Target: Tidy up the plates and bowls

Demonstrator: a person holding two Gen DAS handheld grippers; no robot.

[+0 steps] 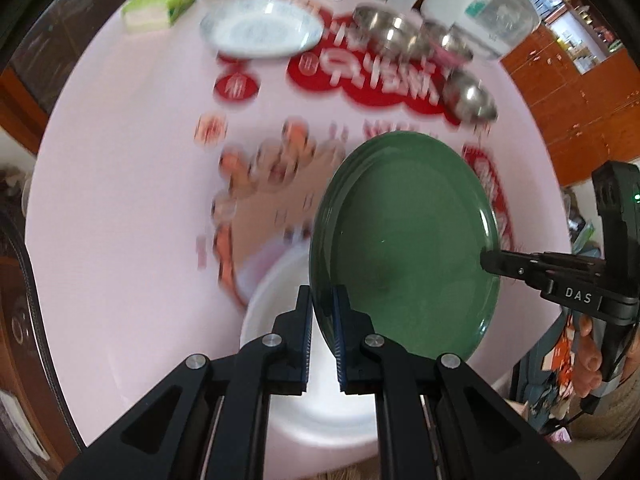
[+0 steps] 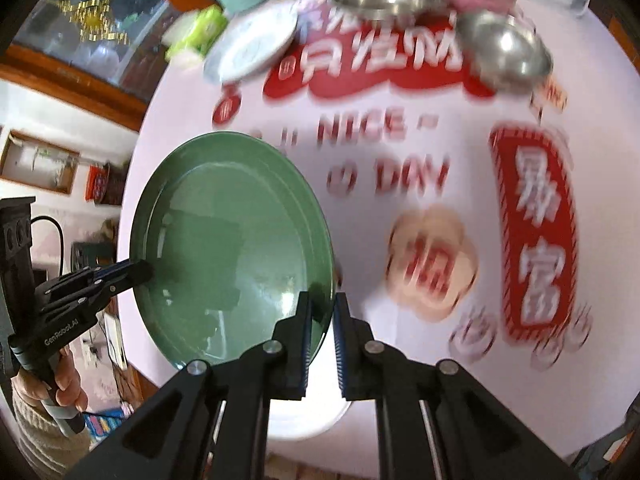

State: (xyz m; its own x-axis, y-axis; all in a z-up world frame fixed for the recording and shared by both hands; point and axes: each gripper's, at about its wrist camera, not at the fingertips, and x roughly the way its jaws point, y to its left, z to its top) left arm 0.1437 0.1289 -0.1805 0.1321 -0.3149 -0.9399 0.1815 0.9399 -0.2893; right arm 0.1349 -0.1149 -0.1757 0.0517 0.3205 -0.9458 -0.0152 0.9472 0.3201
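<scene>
Both claws, the left gripper (image 1: 323, 312) and the right gripper (image 2: 322, 316), pinch opposite rims of the green plate (image 1: 408, 248), held up over the table's near edge, above a white plate (image 1: 280, 320). Next, I think, lower it gently, keeping it level.

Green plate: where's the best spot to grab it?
Grab the green plate by its thin raised rim, one gripper on each opposite edge, coming in sideways. It is wide, shallow and smooth, so only the rim fits between the fingers.
</scene>
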